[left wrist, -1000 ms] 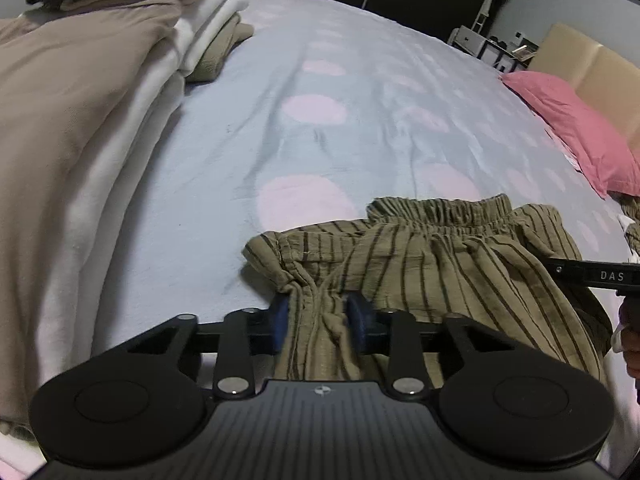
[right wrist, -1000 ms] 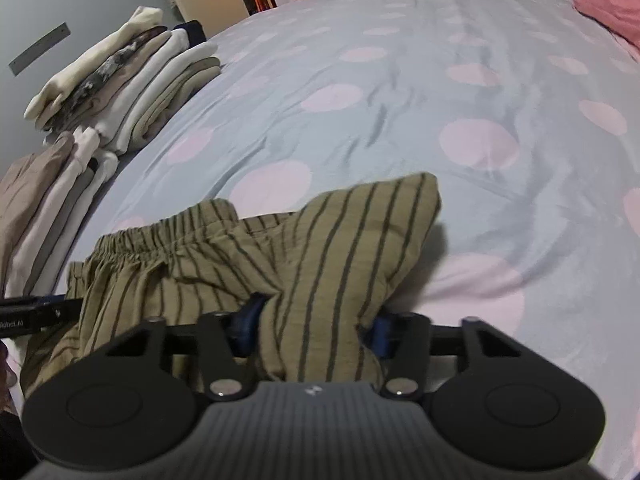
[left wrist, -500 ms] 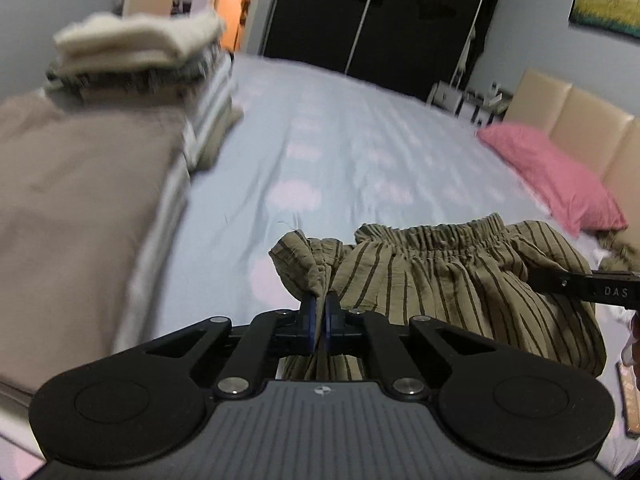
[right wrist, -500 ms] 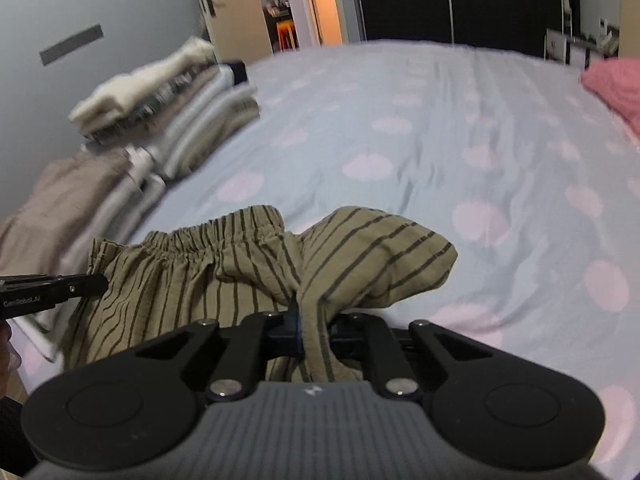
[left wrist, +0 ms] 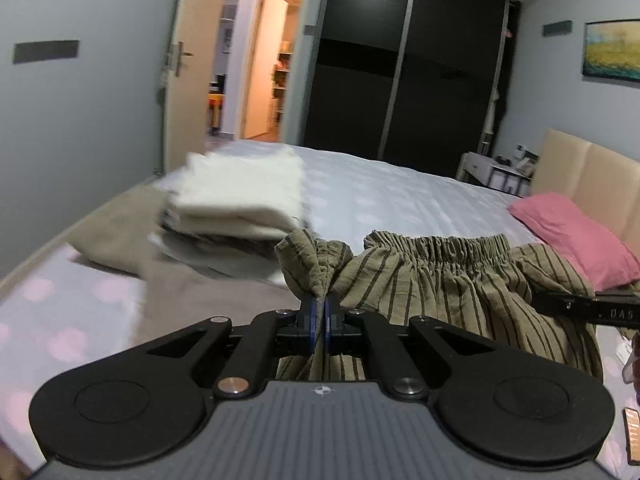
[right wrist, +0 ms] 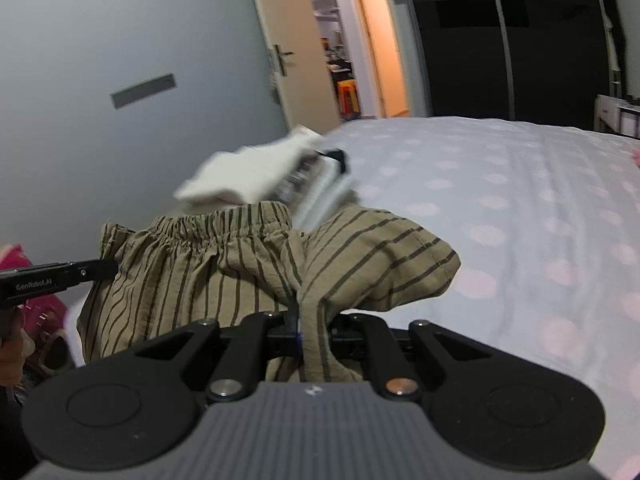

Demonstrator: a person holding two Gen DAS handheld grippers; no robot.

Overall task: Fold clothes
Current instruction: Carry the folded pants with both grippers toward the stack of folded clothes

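Note:
Olive striped shorts with an elastic waistband hang between my two grippers, lifted off the bed. My left gripper is shut on a bunched corner of the shorts at their left side. In the right wrist view the same shorts spread to the left, and my right gripper is shut on their right corner, the fabric draping over the blue pads. Each gripper's black body pokes into the other's view: the right one and the left one.
The bed has a pale sheet with pink dots. A stack of folded clothes sits on its left side, over a beige folded piece. A pink pillow lies by the headboard. An open door lies beyond.
Both grippers went from open around the shorts' corners to shut on them, then rose and tilted up, lifting the shorts off the bed so the room's walls and door come into view.

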